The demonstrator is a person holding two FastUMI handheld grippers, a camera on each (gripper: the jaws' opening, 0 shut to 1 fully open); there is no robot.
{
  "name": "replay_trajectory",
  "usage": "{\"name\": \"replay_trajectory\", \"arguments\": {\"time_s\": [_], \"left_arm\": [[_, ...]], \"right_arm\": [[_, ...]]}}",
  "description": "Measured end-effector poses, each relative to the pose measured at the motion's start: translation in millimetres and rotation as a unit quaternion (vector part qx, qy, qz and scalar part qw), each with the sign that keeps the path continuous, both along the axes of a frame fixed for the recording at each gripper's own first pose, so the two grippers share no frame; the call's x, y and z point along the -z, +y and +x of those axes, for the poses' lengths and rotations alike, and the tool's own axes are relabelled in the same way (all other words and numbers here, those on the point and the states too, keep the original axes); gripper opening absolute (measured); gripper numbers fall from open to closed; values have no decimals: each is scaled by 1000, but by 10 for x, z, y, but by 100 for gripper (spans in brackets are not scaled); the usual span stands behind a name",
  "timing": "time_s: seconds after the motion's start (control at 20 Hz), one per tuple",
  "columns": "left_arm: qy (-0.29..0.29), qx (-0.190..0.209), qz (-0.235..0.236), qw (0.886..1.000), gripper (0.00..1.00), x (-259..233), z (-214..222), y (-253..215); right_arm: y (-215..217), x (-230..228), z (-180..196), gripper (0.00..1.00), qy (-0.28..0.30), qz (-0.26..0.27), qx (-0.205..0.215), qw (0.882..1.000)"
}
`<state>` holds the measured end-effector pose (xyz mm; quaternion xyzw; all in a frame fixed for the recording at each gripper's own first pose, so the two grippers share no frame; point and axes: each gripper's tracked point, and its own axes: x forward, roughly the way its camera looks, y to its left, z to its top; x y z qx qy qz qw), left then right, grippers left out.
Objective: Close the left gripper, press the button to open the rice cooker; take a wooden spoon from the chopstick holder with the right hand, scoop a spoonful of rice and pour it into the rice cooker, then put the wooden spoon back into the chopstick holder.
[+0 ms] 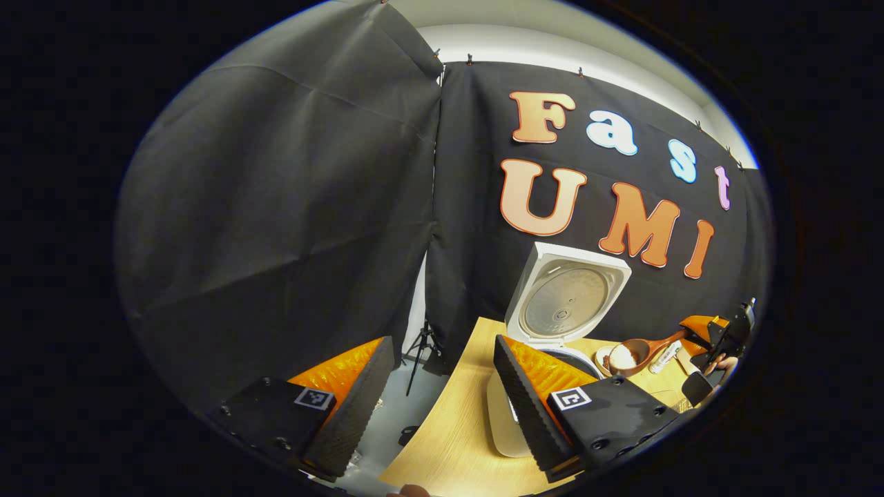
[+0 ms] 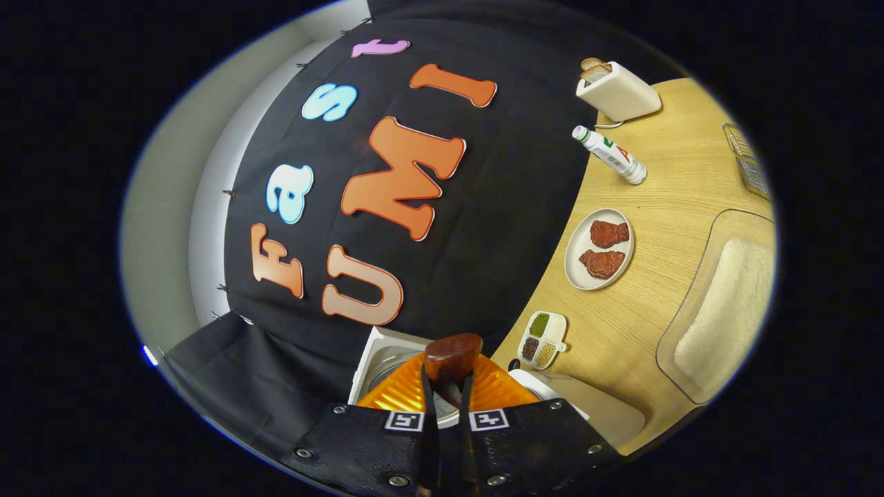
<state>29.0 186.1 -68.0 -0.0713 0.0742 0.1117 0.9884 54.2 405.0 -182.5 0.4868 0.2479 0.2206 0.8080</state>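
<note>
Your biggest piece is the table, and on it the rice cooker, lid already up, just ahead of your left tool. I judge the cooker heavy and steady enough to take a pour without shifting; leave the hinged lid alone, as a knock could drop it

Ahead and to the right of your right tool lies the clear rice container on the table, thin-walled and probably light, so it may slide if you dig hard

Your left tool is released, its fingers spread wide with nothing between them

Your right tool is clenched on the wooden spoon, both fingers pressing its handle close behind the bowl. In the left gripper view that spoon hangs beyond and to the right of the left tool, near the cooker's open mouth, bowl heaped with rice

The spoon looks stiff, light and smooth-finished, so I'd expect it to twist in a pinch grip if the load shifts; grip across the flat of the handle, near the bowl as now, and keep the bowl level until it is over the pot

The rice is loose grain: it will pour freely and spill with any jolt or early tilt
</note>
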Motion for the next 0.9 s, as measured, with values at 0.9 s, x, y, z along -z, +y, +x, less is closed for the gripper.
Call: {"name": "replay_trajectory", "arguments": {"time_s": [0.9], "left_arm": [[13,-32,-17,999,99,114,-131,291]], "right_arm": [[1095,-335,-308,10,-270,-284,-100,915]]}}
